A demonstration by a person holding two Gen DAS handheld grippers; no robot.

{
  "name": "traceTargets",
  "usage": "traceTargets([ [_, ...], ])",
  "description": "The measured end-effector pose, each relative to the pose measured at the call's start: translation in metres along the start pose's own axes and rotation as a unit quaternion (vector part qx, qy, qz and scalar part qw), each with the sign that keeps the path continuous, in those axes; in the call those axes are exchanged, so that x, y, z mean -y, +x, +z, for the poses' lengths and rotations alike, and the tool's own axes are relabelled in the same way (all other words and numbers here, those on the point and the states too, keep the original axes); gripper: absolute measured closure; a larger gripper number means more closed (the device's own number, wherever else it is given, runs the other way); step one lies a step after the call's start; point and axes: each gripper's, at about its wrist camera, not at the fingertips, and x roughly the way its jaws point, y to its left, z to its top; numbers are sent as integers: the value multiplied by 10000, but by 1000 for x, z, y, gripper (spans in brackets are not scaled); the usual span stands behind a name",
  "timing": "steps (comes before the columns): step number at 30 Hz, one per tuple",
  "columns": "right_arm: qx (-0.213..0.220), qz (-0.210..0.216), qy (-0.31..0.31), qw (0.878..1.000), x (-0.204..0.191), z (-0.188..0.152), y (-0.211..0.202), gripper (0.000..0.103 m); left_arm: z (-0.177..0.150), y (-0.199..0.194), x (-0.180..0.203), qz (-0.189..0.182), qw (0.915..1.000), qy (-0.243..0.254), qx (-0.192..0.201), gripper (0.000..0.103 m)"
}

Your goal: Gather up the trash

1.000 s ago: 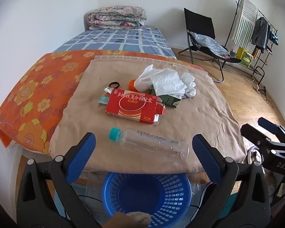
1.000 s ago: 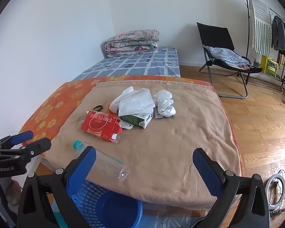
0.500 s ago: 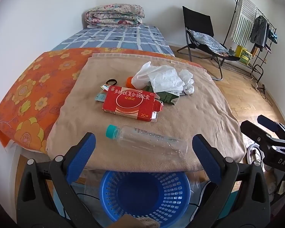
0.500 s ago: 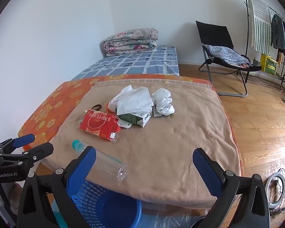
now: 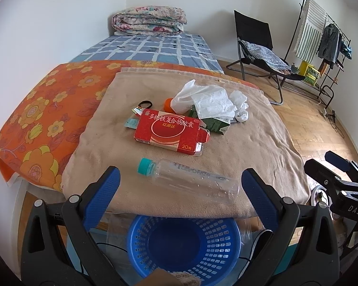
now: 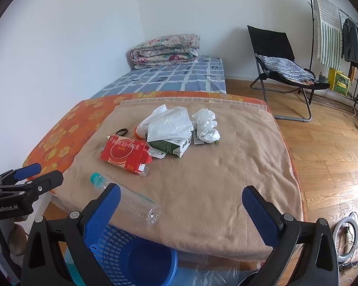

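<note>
On the tan blanket (image 5: 262,140) lie a clear plastic bottle (image 5: 188,181) with a teal cap, a red carton (image 5: 169,132), a green carton (image 5: 210,122), white plastic bags (image 5: 210,100), an orange cap (image 5: 168,103) and a black hair tie (image 5: 145,104). A blue basket (image 5: 183,243) stands on the floor below the bed's near edge. My left gripper (image 5: 179,186) is open and empty, above the basket, its fingers either side of the bottle in view. My right gripper (image 6: 181,205) is open and empty over the blanket's near edge; the bottle (image 6: 128,197) lies at its left finger.
An orange flowered sheet (image 5: 43,109) covers the bed's left side. A folded quilt (image 5: 150,21) lies at the far end. A black folding chair (image 5: 257,45) and a clothes rack (image 5: 322,31) stand on the wooden floor at right. A ring light (image 6: 348,240) lies on the floor.
Both grippers have drawn back slightly and tilted down a little; the bed's items sit a bit lower in view. Nothing was grasped or moved.
</note>
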Motion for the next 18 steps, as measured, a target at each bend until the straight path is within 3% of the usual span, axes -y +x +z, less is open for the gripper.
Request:
traceTargets([
  [18, -83, 73, -2, 9999, 1, -4, 1, 0, 0, 0, -2, -6, 10000, -8, 10, 0],
])
